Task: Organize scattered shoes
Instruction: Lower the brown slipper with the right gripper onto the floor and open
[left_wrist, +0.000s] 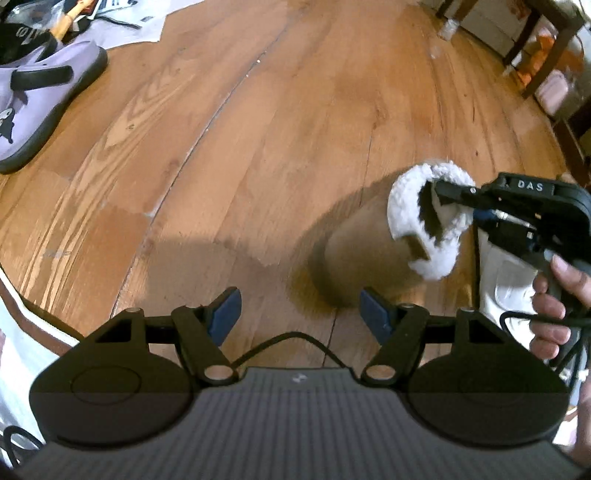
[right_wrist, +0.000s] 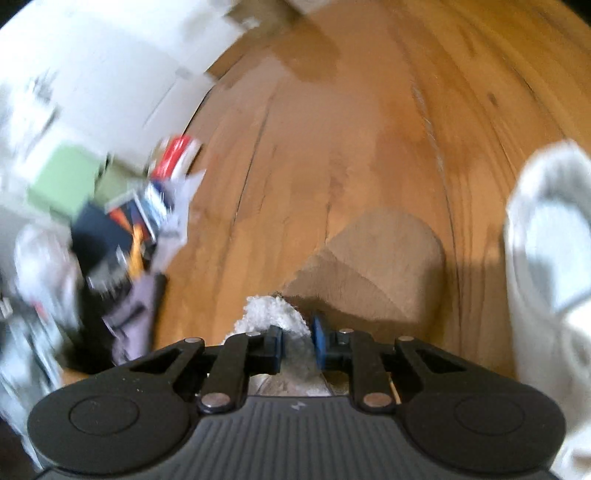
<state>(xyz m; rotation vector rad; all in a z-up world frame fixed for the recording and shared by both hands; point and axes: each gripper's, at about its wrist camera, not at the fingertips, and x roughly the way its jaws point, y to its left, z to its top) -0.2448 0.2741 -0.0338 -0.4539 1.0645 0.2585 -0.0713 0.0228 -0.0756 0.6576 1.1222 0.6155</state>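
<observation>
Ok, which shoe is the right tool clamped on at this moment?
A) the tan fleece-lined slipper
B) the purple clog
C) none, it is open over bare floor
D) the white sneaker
A: the right tool pinches the white fleece collar of the tan slipper, while the purple clog lies apart on the floor and the left tool is open and empty.

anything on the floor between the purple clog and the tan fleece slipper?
Left wrist view: only bare wood floor lies between the purple clog and the tan slipper, which the right gripper holds by its fleece collar.
</observation>
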